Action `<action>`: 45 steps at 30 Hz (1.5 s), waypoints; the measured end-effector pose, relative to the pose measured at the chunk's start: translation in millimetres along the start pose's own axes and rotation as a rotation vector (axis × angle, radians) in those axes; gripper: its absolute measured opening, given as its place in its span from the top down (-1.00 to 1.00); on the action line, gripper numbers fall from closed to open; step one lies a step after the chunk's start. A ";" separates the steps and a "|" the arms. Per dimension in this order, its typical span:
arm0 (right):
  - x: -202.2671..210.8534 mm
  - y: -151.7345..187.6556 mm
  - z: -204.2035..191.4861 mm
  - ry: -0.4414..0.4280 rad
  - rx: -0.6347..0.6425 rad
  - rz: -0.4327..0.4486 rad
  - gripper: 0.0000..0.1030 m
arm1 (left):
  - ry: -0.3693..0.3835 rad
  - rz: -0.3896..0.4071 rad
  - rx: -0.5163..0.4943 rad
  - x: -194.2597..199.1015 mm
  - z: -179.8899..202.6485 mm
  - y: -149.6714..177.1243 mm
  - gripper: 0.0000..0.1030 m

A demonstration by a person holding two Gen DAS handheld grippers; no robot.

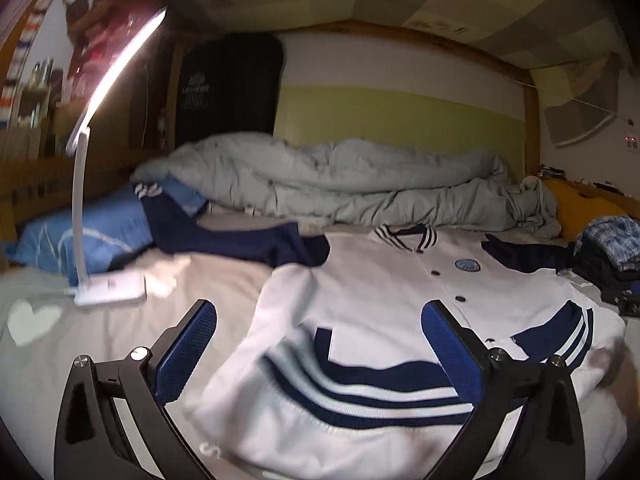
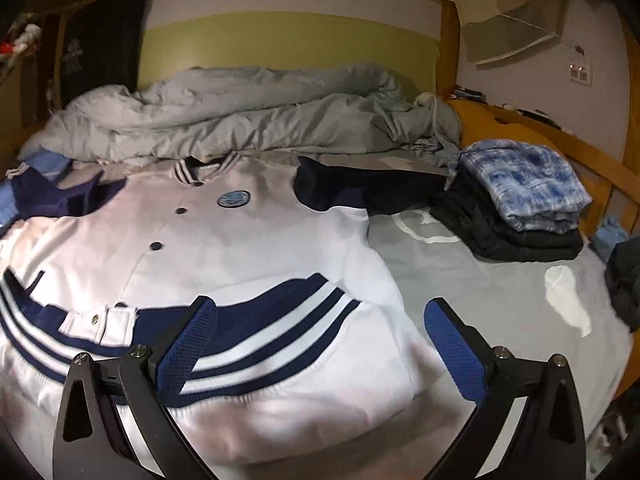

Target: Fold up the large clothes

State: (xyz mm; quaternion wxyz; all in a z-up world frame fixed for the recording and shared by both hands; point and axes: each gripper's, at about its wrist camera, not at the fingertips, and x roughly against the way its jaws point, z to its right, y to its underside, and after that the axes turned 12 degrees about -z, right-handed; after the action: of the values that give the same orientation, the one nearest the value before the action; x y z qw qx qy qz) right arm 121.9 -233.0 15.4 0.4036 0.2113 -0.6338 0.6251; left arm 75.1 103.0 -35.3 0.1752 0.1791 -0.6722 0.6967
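Observation:
A white varsity jacket (image 1: 360, 292) with navy sleeves and navy-and-white striped hem lies front up on the grey bed sheet. Its bottom hem (image 1: 360, 396) is folded up over the body. In the right wrist view the same jacket (image 2: 240, 240) fills the left and middle. My left gripper (image 1: 320, 320) stands open above the folded hem, nothing between its blue pads. My right gripper (image 2: 320, 316) is open too, over the jacket's right edge and the sheet, holding nothing. One navy sleeve (image 1: 224, 236) stretches out to the left, the other sleeve (image 2: 360, 192) to the right.
A rumpled grey duvet (image 1: 340, 184) lies along the far wall. A lit white desk lamp (image 1: 108, 288) stands on the bed at left beside a blue pillow (image 1: 96, 232). A stack of folded clothes (image 2: 524, 204) sits at right by the wooden bed rail (image 2: 592, 160).

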 end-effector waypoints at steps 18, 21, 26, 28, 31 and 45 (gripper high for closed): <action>-9.5 -103.4 -59.5 0.097 0.007 -0.103 -1.00 | -0.030 -0.010 -0.042 -6.5 25.2 -7.7 -1.00; -6.3 -99.8 -59.1 0.126 0.029 -0.088 -1.00 | -0.037 -0.006 -0.065 -0.3 25.3 -2.2 -1.00; 0.2 -62.9 -54.8 -0.004 0.065 -0.069 -1.00 | 0.029 -0.061 -0.089 1.2 22.0 5.6 -1.00; -0.2 -38.5 -51.8 -0.045 0.106 -0.074 -1.00 | 0.059 -0.083 -0.101 2.2 19.7 10.1 -1.00; -2.8 -0.6 -41.4 -0.107 0.165 -0.087 -1.00 | 0.064 -0.120 -0.147 3.3 18.8 21.5 -1.00; -5.5 66.3 -31.7 -0.235 0.394 -0.117 -0.99 | 0.186 -0.321 -0.345 -17.0 20.2 63.2 -1.00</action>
State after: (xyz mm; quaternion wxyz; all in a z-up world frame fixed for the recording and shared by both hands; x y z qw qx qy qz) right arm 81.8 -195.2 -33.5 0.3136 0.3938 -0.5288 0.6834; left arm 59.7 80.6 -98.1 0.3726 0.1863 -0.7252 0.5482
